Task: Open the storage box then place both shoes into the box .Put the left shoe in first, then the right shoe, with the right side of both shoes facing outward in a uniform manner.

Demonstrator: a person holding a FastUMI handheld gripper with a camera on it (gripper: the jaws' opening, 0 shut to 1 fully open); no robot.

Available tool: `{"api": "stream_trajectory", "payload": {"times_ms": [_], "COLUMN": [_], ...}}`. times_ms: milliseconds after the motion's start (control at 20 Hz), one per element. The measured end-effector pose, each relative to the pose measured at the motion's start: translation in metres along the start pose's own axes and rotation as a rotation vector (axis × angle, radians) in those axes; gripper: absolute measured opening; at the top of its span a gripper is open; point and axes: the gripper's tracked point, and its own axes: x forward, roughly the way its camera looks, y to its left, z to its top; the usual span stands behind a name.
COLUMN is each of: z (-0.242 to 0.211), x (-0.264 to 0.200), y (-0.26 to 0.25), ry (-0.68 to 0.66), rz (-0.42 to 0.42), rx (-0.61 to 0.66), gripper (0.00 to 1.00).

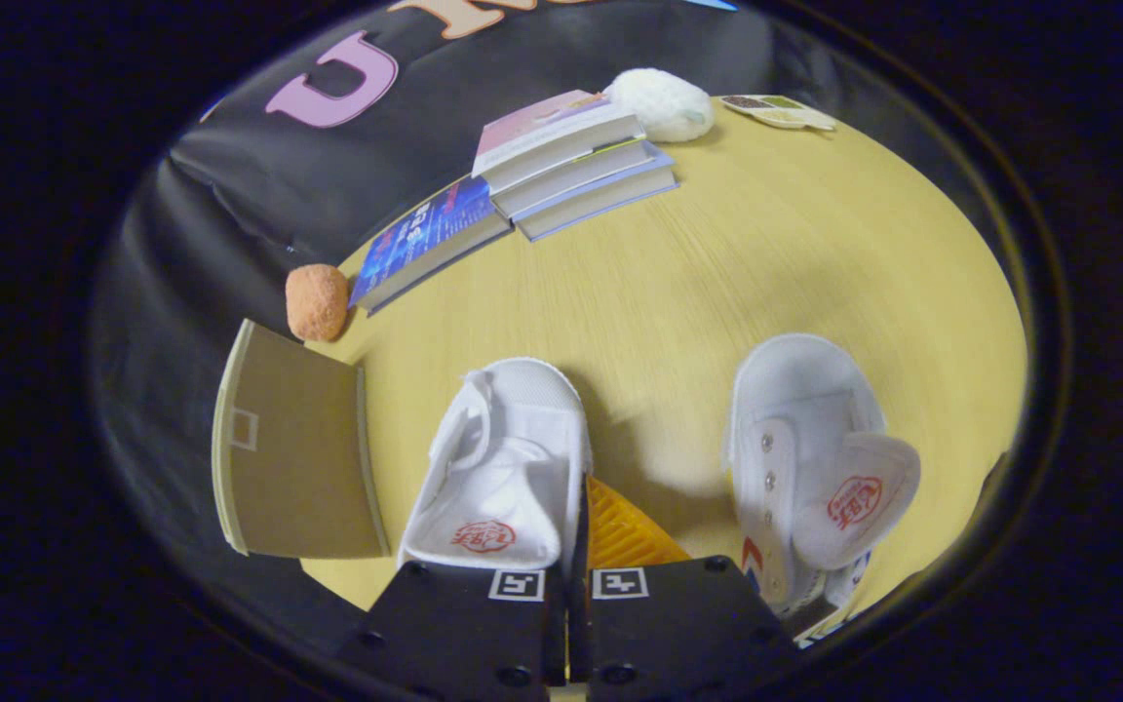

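Pale wood table (766, 253) runs out from the gripper to a black cloth wall. At the bottom the gripper (576, 585) has its two fingers drawn close together, only a thin slit between them, and the side wall of the left shoe (503, 458) stands in that slit, so the fingers seem pinched on it; the exact contact is hidden behind the finger blocks. That white shoe sits just ahead of the left finger, toe pointing away, tongue with a red mark facing up. A ribbed orange thing (625, 531) shows right of it, just ahead of the right finger; most of it is covered and I cannot tell what it is. The right shoe (810, 468) lies apart to the right, also toe away, tongue folded open; its heel end is cut off behind the right finger. Left of the held shoe stands the box (293, 458), a brown panel with a pale edge and a small square mark; whether it is open cannot be told. Beyond it lies an orange ball (317, 301), then a blue book (425, 239) beside a stack of books (576, 161), a white fluffy thing (661, 102), and a small card (781, 112), too blurred to read.
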Motion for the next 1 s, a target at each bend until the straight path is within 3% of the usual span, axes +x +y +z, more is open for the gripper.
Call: {"api": "stream_trajectory", "payload": {"times_ms": [400,750,1000], "z": [0.014,0.055,0.052], "x": [-0.056,-0.095,-0.089], "y": [0.076,0.192,0.283], "ry": [-0.029,-0.123,-0.102], "rz": [0.152,0.287,0.397], "rx": [0.224,0.178,0.139], "gripper": [0.04,0.04,0.04]}}
